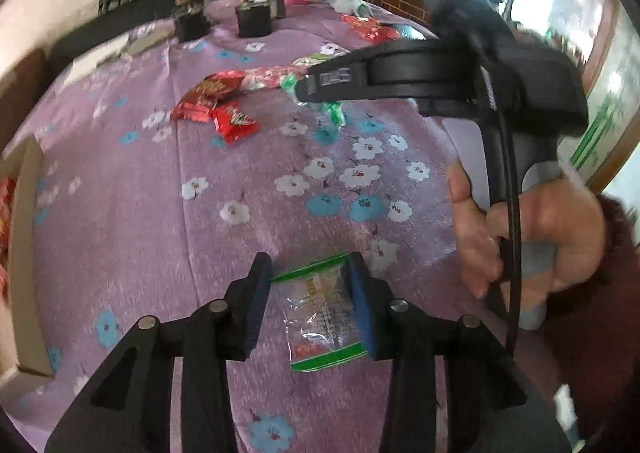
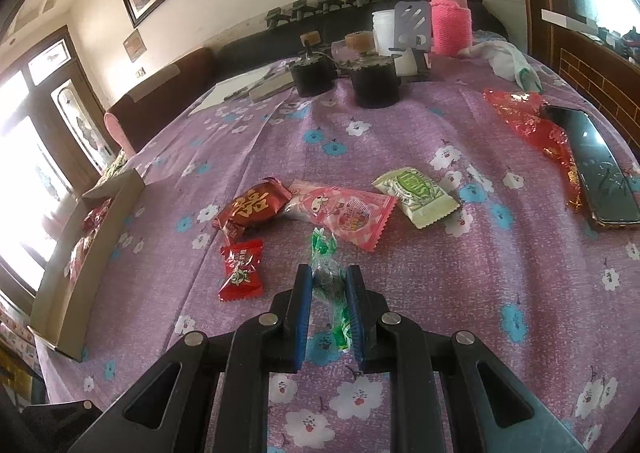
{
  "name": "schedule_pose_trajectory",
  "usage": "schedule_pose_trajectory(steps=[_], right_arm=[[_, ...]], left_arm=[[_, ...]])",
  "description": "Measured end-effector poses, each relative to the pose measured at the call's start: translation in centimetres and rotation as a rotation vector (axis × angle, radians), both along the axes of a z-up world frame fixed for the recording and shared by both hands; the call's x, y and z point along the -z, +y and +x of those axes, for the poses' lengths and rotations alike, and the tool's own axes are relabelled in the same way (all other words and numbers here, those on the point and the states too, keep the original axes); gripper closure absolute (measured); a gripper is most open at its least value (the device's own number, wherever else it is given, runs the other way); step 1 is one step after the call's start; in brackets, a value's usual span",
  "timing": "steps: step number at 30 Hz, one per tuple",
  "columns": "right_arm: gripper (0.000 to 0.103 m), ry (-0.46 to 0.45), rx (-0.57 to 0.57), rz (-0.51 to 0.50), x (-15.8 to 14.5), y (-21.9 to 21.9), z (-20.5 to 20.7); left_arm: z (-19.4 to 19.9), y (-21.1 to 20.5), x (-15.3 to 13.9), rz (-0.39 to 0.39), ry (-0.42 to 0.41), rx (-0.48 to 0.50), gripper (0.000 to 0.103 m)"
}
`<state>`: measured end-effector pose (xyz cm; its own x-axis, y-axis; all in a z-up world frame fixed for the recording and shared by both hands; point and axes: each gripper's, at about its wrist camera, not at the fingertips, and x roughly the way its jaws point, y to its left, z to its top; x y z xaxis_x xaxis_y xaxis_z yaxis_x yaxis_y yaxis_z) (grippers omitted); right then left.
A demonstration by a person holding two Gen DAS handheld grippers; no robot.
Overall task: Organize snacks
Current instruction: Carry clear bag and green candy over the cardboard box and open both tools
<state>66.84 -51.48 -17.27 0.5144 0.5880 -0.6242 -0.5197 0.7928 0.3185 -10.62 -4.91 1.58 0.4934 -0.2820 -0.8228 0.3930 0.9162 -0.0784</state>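
My left gripper point(image 1: 310, 267) is shut on a clear snack packet with green edges point(image 1: 324, 313), held above the purple flowered cloth point(image 1: 240, 173). My right gripper point(image 2: 328, 277) is closed around a green-wrapped candy point(image 2: 330, 281) lying on the cloth; it also shows from the side in the left wrist view point(image 1: 316, 87). Loose snacks lie ahead of it: a small red candy point(image 2: 242, 271), a dark red packet point(image 2: 254, 209), a pink packet point(image 2: 344, 213) and a pale green packet point(image 2: 416, 195). A cardboard box point(image 2: 80, 249) with red snacks stands at the left.
A phone point(image 2: 600, 169) and a red plastic bag point(image 2: 532, 125) lie at the right. At the back stand two black jars point(image 2: 374, 87), a pink bottle point(image 2: 448, 17), a white cup point(image 2: 386, 33) and a white cloth point(image 2: 508, 57). The box also shows in the left wrist view point(image 1: 24, 253).
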Motion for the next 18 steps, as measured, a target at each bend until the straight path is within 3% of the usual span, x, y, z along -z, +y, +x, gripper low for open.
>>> schedule_pose_trajectory(steps=[3, 7, 12, 18], right_arm=[[0.085, -0.005, 0.007, 0.012, -0.2, -0.3, 0.0], [0.085, -0.005, 0.010, 0.020, -0.2, -0.5, 0.1], [0.085, -0.017, 0.013, 0.013, -0.2, -0.4, -0.1], [0.085, -0.031, 0.029, 0.032, -1.3, -0.6, -0.8]], left_arm=[[0.5, 2.7, -1.1, -0.114, 0.034, -0.037, 0.067], [-0.1, 7.8, -3.7, -0.193, 0.005, -0.126, 0.067], [-0.8, 16.3, -6.4, -0.216, -0.071, -0.290, 0.067], [-0.5, 26.8, -6.6, -0.148, -0.092, -0.502, 0.066]])
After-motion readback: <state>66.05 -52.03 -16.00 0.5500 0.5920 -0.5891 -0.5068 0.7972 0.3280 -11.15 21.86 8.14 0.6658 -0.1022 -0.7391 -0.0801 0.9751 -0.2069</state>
